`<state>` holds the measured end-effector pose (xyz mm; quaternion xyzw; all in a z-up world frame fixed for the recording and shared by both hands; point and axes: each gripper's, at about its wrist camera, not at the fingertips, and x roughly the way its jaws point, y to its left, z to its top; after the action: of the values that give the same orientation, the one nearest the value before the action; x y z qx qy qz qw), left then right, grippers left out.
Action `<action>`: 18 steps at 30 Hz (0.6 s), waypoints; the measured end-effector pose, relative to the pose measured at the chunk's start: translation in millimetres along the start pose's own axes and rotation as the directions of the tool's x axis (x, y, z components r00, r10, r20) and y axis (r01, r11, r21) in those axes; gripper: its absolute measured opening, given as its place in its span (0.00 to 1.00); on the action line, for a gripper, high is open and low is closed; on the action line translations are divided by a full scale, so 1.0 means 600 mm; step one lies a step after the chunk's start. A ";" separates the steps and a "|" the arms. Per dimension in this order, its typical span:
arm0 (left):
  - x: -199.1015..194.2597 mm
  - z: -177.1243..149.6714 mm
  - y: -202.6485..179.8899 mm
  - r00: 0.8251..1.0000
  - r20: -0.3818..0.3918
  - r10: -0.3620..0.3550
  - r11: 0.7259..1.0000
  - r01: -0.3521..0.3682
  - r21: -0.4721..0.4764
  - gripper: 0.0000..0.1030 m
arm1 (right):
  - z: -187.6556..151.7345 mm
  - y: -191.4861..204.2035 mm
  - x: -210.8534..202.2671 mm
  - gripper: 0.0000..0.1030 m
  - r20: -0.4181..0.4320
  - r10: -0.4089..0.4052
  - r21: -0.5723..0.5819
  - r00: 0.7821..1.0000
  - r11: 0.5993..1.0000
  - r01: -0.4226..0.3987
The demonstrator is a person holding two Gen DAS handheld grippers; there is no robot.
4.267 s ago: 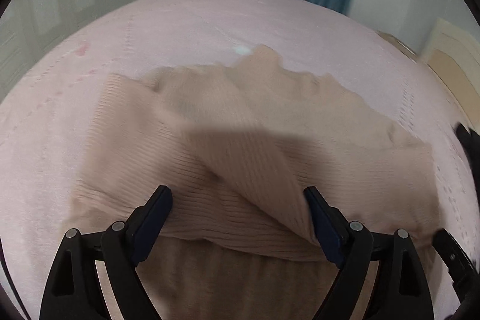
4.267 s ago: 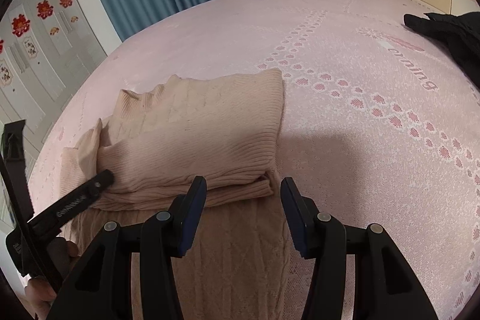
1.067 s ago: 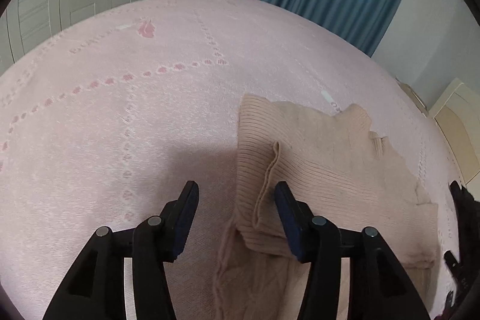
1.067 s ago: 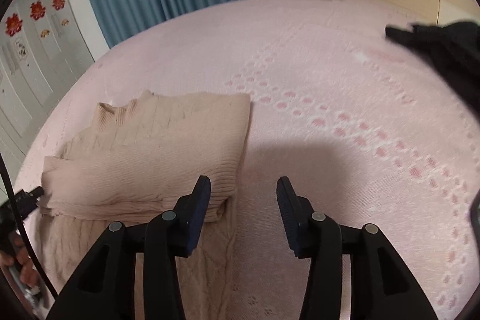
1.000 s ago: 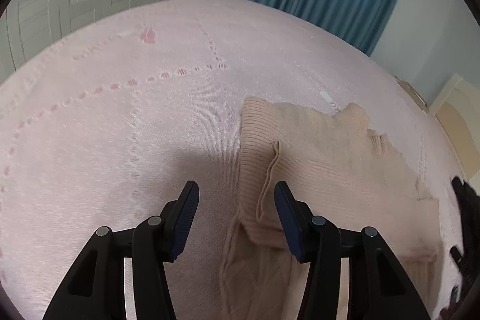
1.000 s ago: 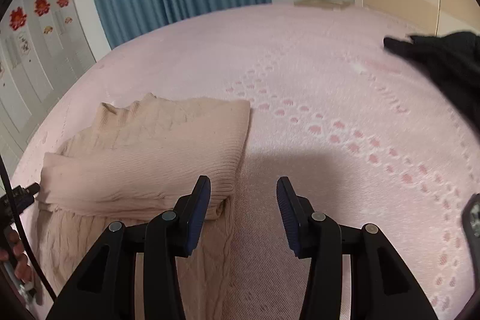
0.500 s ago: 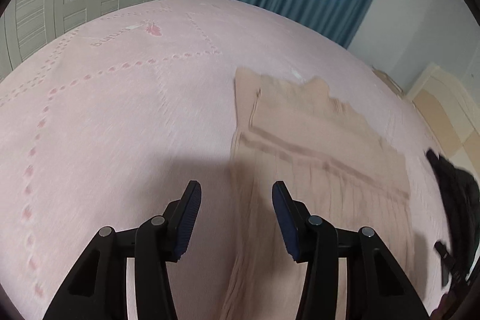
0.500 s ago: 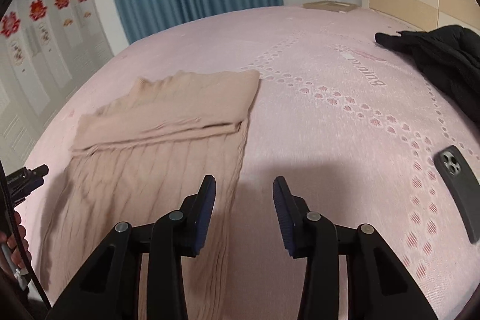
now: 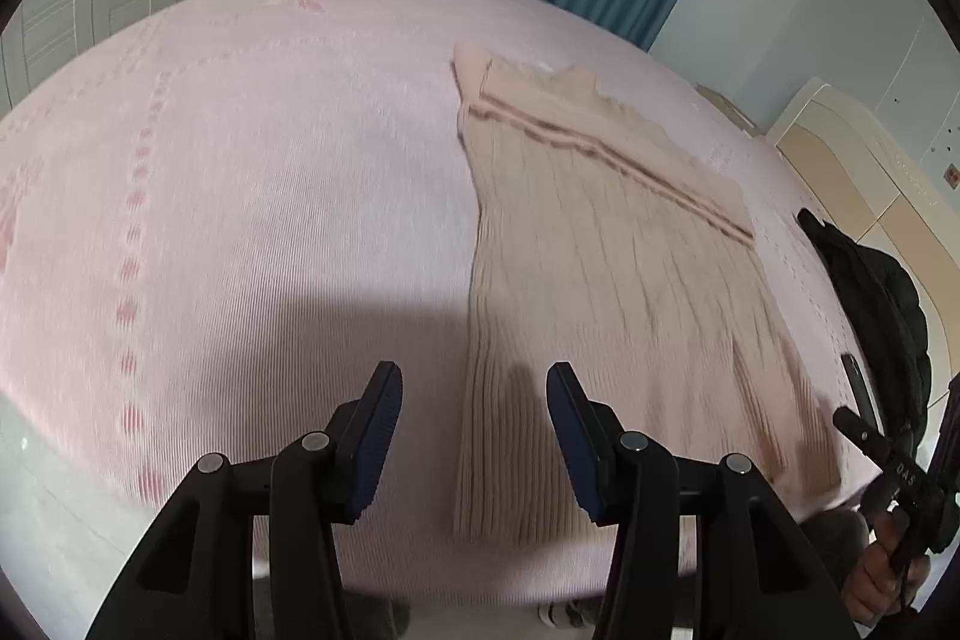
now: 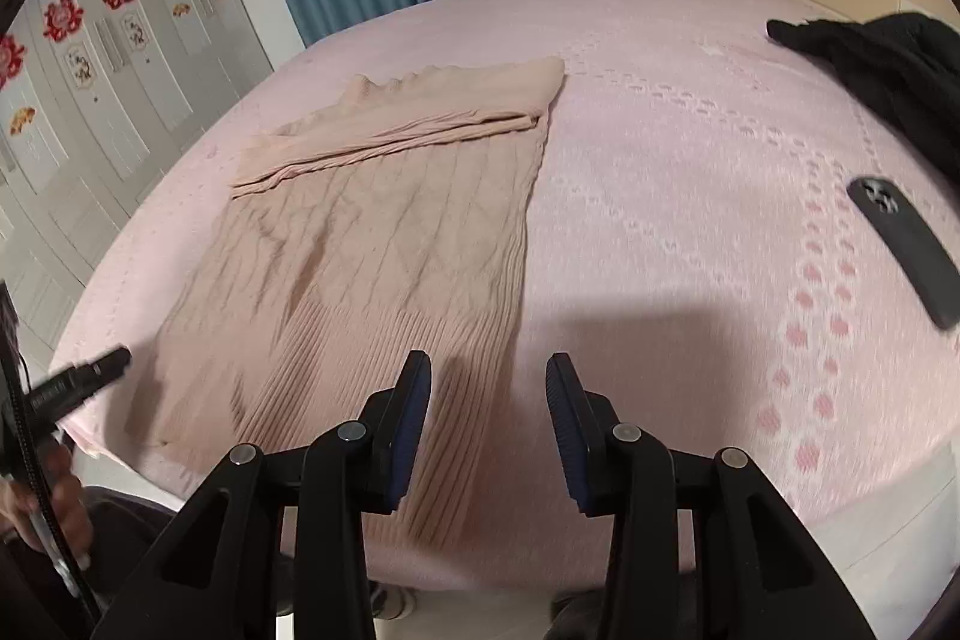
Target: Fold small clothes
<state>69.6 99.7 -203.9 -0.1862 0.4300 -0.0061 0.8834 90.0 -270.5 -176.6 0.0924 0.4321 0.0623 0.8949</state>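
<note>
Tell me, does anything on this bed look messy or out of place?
The beige sweater is only half folded: sleeves tucked across the top, the body lying long toward the bed's edge. A black phone and a dark garment lie on the pink bedspread, apart from the sweater. Nothing looks damaged.

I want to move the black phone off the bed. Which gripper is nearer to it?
Right. The right gripper hangs open at the sweater's right edge, with the phone farther right. The left gripper sits across the sweater.
</note>
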 end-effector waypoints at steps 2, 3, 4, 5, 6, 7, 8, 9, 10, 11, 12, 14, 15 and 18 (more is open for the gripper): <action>0.007 -0.011 0.002 1.000 -0.022 -0.020 1.000 0.020 -0.018 0.47 | -0.009 -0.001 -0.001 0.39 -0.009 0.021 0.013 1.000 1.000 -0.021; 0.011 -0.015 0.002 0.999 -0.036 -0.021 0.999 0.020 -0.028 0.47 | -0.011 0.001 -0.001 0.39 -0.013 0.026 0.013 1.000 1.000 -0.026; 0.011 -0.016 0.000 0.999 -0.034 -0.014 1.000 0.013 -0.027 0.47 | -0.013 0.004 0.002 0.39 -0.019 0.016 0.005 1.000 1.000 -0.016; 0.010 -0.015 -0.003 1.000 -0.023 -0.011 1.000 0.010 -0.020 0.47 | -0.012 0.006 0.006 0.38 -0.026 0.003 -0.004 1.000 1.000 -0.003; 0.013 -0.017 -0.006 1.000 -0.019 -0.009 1.000 0.009 -0.016 0.47 | -0.012 0.009 0.011 0.35 -0.036 -0.011 -0.012 0.999 1.000 0.011; 0.018 -0.015 -0.009 1.000 -0.024 0.001 1.000 -0.001 -0.013 0.47 | -0.014 0.012 0.015 0.33 -0.047 -0.015 -0.017 0.999 1.000 0.014; 0.022 -0.015 -0.011 1.000 -0.028 0.011 1.000 -0.011 -0.010 0.46 | -0.016 0.015 0.020 0.33 -0.056 -0.021 -0.025 0.998 1.000 0.019; 0.025 -0.015 -0.013 0.999 -0.028 0.020 1.000 -0.020 0.001 0.46 | -0.016 0.017 0.023 0.33 -0.061 -0.032 -0.033 0.998 0.999 0.030; 0.026 -0.014 -0.017 0.999 -0.033 0.029 0.999 -0.029 0.019 0.46 | -0.017 0.020 0.026 0.33 -0.063 -0.044 -0.041 0.997 0.998 0.041; 0.029 -0.014 -0.020 0.999 -0.036 0.041 0.999 -0.040 0.036 0.46 | -0.018 0.021 0.028 0.33 -0.062 -0.047 -0.045 0.997 0.998 0.045; 0.031 -0.014 -0.023 0.998 -0.032 0.055 0.998 -0.053 0.045 0.44 | -0.019 0.023 0.030 0.33 -0.060 -0.056 -0.049 0.997 0.997 0.053; 0.034 -0.012 -0.024 0.998 -0.035 0.058 0.997 -0.056 0.052 0.38 | -0.020 0.023 0.038 0.33 -0.063 -0.078 -0.051 0.995 0.996 0.075; 0.037 -0.010 -0.024 0.998 -0.038 0.047 0.998 -0.045 0.052 0.35 | -0.021 0.022 0.041 0.33 -0.068 -0.083 -0.050 0.994 0.996 0.079; 0.042 -0.006 -0.018 0.999 -0.047 0.003 1.000 -0.001 0.028 0.28 | -0.017 0.019 0.045 0.33 -0.069 -0.074 -0.037 0.995 0.997 0.072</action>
<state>84.5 84.3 -221.3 -0.1731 0.4509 -0.0156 0.8755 98.5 -253.2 -200.7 0.0590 0.4652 0.0402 0.8823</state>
